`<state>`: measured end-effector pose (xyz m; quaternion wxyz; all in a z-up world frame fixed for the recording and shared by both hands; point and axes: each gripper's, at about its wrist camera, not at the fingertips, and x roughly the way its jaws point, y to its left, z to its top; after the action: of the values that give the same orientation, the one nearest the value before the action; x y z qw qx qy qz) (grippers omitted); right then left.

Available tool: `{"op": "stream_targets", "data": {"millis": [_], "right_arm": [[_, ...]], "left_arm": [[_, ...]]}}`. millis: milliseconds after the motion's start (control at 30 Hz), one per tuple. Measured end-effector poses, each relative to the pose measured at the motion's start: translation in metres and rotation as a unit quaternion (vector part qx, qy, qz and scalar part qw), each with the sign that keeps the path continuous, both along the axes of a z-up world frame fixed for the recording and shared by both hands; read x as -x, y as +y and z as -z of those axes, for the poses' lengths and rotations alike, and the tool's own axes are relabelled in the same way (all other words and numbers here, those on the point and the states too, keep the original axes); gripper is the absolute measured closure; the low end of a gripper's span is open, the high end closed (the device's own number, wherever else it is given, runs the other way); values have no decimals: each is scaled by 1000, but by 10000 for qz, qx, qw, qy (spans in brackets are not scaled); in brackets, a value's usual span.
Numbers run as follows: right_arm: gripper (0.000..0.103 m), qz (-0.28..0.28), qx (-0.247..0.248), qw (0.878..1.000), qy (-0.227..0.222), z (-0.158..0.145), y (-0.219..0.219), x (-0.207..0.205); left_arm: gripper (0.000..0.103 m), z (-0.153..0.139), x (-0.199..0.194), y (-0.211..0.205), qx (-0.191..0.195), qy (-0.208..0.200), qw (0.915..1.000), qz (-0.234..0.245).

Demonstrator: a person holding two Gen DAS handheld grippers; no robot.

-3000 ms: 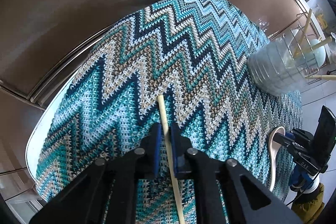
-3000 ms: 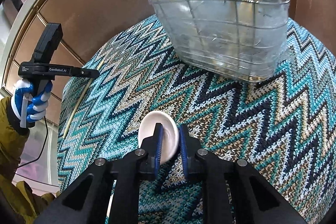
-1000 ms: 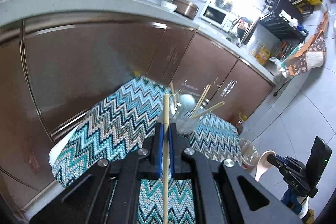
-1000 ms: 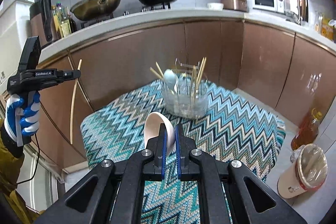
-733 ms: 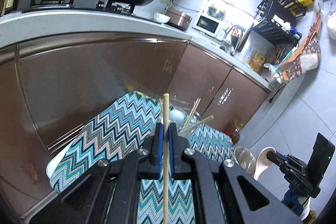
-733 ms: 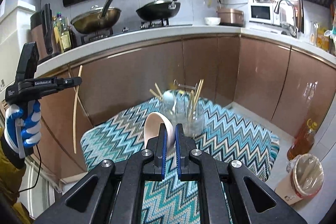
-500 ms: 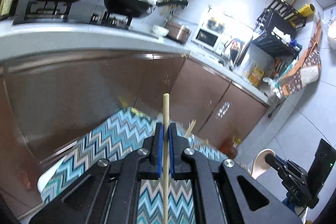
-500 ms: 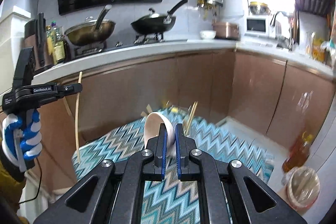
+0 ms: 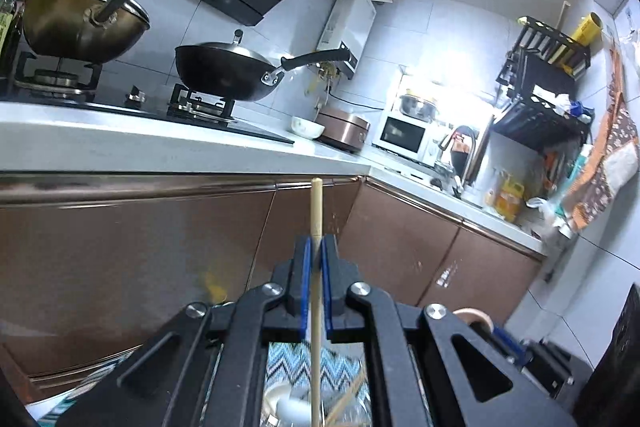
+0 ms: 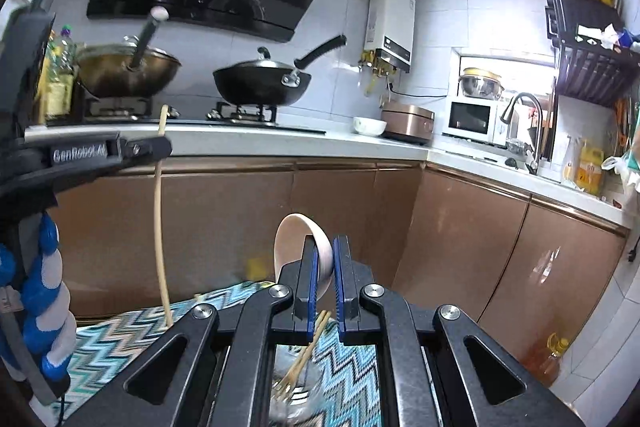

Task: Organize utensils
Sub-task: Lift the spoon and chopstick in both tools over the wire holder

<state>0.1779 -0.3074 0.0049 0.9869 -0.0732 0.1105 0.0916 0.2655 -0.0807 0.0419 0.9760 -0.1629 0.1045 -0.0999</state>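
My left gripper (image 9: 314,247) is shut on a pale wooden chopstick (image 9: 316,211) that stands upright between its blue pads; its top end pokes above them. From the right wrist view the same chopstick (image 10: 159,227) hangs long and thin from the left gripper (image 10: 160,149), held by a blue-and-white gloved hand (image 10: 40,291). My right gripper (image 10: 321,251) is shut on a cream ceramic spoon (image 10: 298,239), bowl end up. Low between the right fingers shows the clear utensil holder (image 10: 296,387) with chopsticks and a fork inside, standing on the zigzag cloth (image 10: 120,327).
Brown cabinet fronts (image 10: 224,219) and a white counter (image 10: 280,137) fill the middle ground. A black wok (image 10: 262,83) and a brass pan (image 10: 126,69) sit on the stove. A microwave (image 10: 470,121), rice cooker (image 10: 406,119) and sink tap (image 10: 520,115) stand to the right.
Both grippers have risen and tilted upward with chopstick and spoon still gripped. The cloth-covered table and holder have dropped to the bottom of both views; the stove and counter now fill them.
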Motion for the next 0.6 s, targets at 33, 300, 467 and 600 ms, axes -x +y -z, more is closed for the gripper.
{"op": "stream_targets", "data": {"millis": [33, 300, 467, 600], "right_arm": [[95, 26, 9, 10000, 1, 4, 0, -8], [95, 201, 436, 9988, -95, 42, 10, -46], [95, 176, 515, 9985, -46, 65, 13, -47], [91, 54, 506, 9987, 91, 83, 15, -45]], "left_arm": [[98, 7, -11, -5, -12, -21, 10000, -68], [98, 60, -50, -29, -13, 30, 9998, -217], [98, 89, -53, -37, -46, 109, 9997, -229], [97, 105, -52, -40, -40, 267, 9996, -93]]}}
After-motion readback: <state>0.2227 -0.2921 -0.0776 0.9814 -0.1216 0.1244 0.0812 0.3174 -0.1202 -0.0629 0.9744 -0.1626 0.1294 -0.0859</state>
